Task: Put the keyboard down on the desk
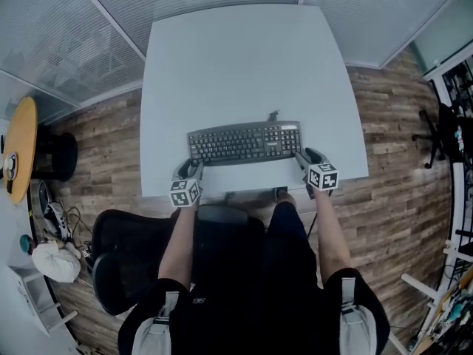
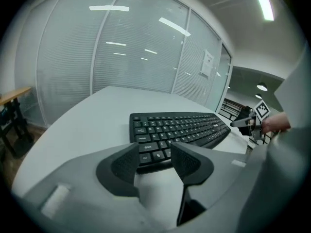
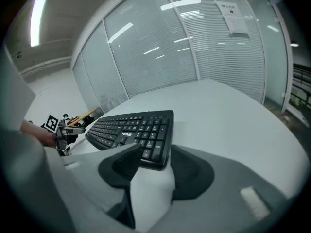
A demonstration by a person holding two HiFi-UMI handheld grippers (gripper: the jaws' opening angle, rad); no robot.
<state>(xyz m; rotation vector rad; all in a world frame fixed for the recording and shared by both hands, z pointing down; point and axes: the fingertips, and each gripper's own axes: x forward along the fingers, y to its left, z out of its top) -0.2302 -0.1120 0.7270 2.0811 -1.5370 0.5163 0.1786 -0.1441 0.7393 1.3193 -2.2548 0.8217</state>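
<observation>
Nearest, the left gripper (image 2: 154,152) and the right gripper (image 3: 156,153) each hold their jaws partly apart, clamping nothing, one at each near corner of the black plastic full-size keyboard (image 1: 244,143). It lies flat, keys up, number pad right, close to the near edge of the pale rectangular desk (image 1: 244,65).

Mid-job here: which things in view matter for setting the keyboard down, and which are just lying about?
Part of the job: keyboard; desk; left gripper; right gripper.

Just lying about: office chair; yellow round table; shoes on the floor.
</observation>
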